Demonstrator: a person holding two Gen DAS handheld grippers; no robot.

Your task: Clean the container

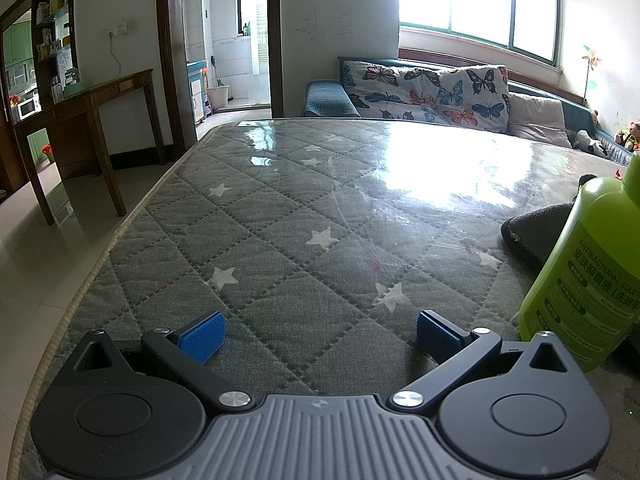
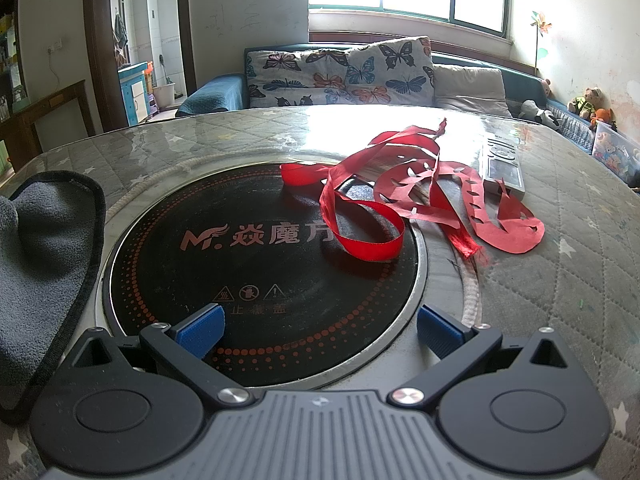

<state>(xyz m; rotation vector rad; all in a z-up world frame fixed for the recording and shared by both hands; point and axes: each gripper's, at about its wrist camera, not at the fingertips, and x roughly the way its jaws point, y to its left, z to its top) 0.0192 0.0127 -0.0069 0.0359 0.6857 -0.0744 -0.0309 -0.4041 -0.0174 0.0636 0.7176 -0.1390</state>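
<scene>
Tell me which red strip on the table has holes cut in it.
The flat red paper strip, nearest the remote control; the glossy red ribbon looping over the black cooktop has none.

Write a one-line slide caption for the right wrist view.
Open right tongs hover over a black induction cooktop strewn with red ribbon, grey cloth alongside.

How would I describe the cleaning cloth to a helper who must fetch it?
Find the round black cooktop set into the quilted table. Just left of it lies the cloth: grey, fleecy, black-edged, unlike the red ribbon lying across the cooktop's far right.
</scene>
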